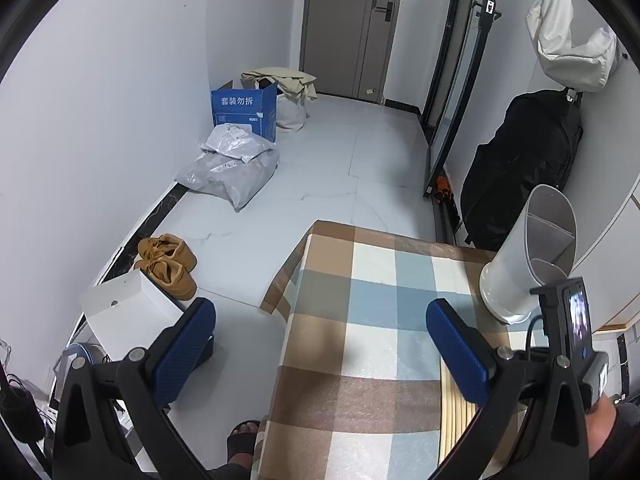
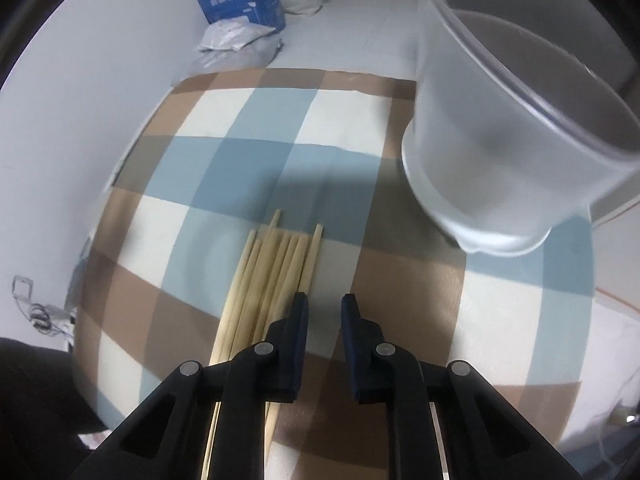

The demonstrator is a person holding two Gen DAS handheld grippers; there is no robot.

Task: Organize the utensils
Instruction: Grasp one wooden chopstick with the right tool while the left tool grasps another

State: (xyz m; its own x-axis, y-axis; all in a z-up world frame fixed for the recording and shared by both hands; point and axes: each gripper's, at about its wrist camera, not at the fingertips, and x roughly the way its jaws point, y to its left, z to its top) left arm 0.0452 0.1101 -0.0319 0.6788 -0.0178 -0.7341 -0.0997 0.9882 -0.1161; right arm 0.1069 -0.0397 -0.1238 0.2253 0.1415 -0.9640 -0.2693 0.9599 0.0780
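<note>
Bundle of pale bamboo chopsticks (image 2: pixel 272 276) lies flat on the checked-cloth desk (image 2: pixel 400 280), long axis running with the right tongs (image 2: pixel 325 300), just left of their narrowly parted, empty tips, short of the tall white plastic utensil holder (image 2: pixel 492 152); left tongs (image 1: pixel 320 320) wide apart, farther off.

Floor, left wall: we note a blue cardboard box (image 1: pixel 245 110) with grey plastic bags (image 1: pixel 232 168) just in front.
Behind box: beige cloth (image 1: pixel 280 78) over a white sack.
Near baseboard: tan shoes (image 1: pixel 170 264), beside a white box (image 1: pixel 128 316).
Right wall: black bag (image 1: pixel 524 164), white garment (image 1: pixel 572 48) above.
Background: we see a grey door (image 1: pixel 360 28).
</note>
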